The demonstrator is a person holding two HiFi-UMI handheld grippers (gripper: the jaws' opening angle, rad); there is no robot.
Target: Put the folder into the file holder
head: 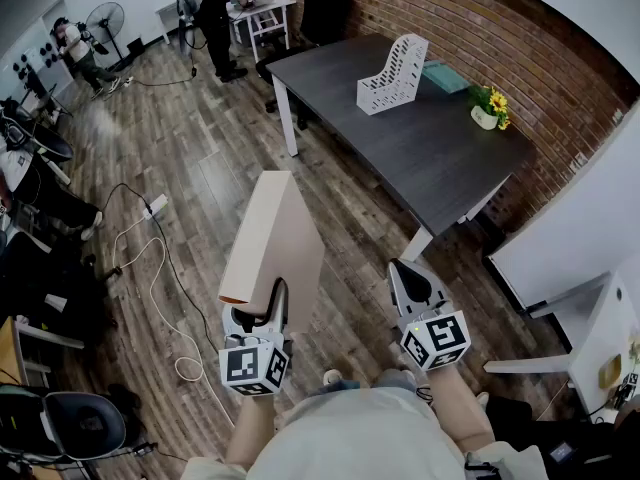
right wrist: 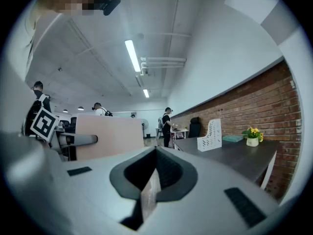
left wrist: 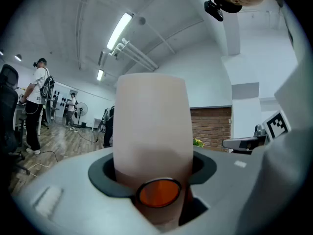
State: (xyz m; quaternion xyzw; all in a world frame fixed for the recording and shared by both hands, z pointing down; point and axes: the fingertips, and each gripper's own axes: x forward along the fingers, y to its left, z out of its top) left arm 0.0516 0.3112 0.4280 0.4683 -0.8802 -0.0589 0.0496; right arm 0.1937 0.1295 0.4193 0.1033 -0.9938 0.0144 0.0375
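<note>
Left claw (head: 263,311) is clamping the folder (head: 275,236), its length pointing ahead; file holder (head: 392,76) is standing well off, ahead-right on the worktop (head: 425,163); right claw (head: 411,280) closed, empty.

Beige folder (head: 275,233), on edge in left gripper (head: 264,310); white perforated file holder (head: 393,76) upright on desk (head: 420,158), well apart.

Both grippers same build: light grey shells, dark grey jaw pads. Left gripper (head: 270,296) and right gripper (head: 399,268) each carry a white cube with black square markers: left cube (head: 255,365), right cube (head: 437,340). Left gripper view: dark collar round the slot, orange disc (left wrist: 157,191) below. Right gripper view: black rectangular patch (right wrist: 243,205) on the shell. Person wears a pale top (head: 340,443), forearms bare.
</note>
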